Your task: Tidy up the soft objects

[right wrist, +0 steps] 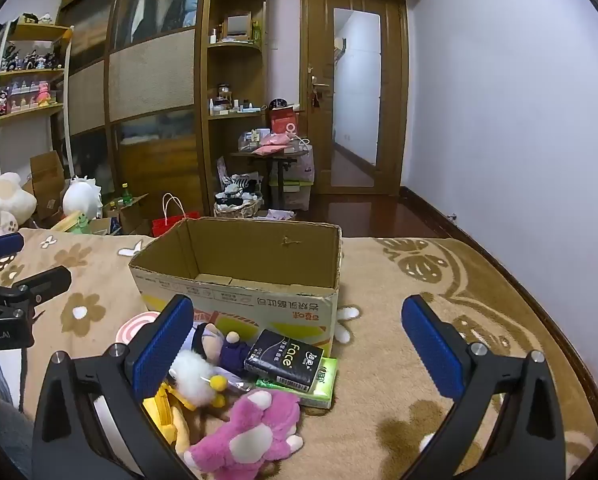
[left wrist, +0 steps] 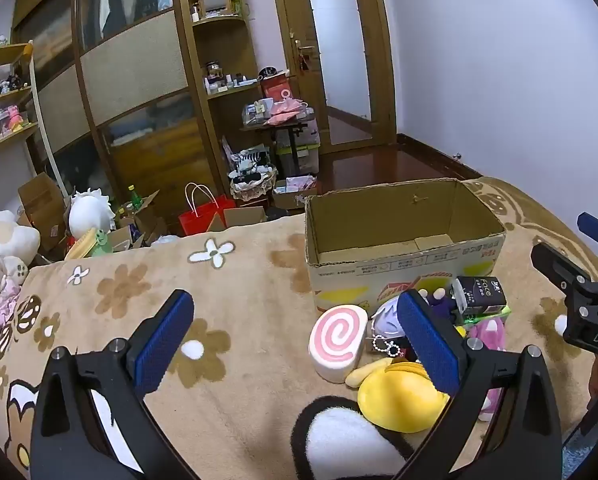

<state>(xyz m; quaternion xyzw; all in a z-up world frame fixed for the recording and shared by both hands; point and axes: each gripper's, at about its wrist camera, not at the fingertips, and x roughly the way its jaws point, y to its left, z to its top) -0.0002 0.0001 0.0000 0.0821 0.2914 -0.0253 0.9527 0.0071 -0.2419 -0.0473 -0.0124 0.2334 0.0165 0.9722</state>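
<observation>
Hovering with both my left gripper and right gripper jaws wide apart and empty, I've boxed nothing: the cardboard box sits bare, soft toys heaped on the bed before it.

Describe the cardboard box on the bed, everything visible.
The open-topped brown corrugated cardboard box stands upright on the tan flower-patterned plush blanket. Its interior looks empty, with only the folded bottom flaps showing. The outer front is white with yellow and red graphics and printed text that reads upside down. The rim is slightly ragged, and a small tear marks the far inner wall. The toy pile lies against its front base, where a black tissue pack and a purple-dressed doll lie close, possibly touching. Neither gripper touches it.
</observation>
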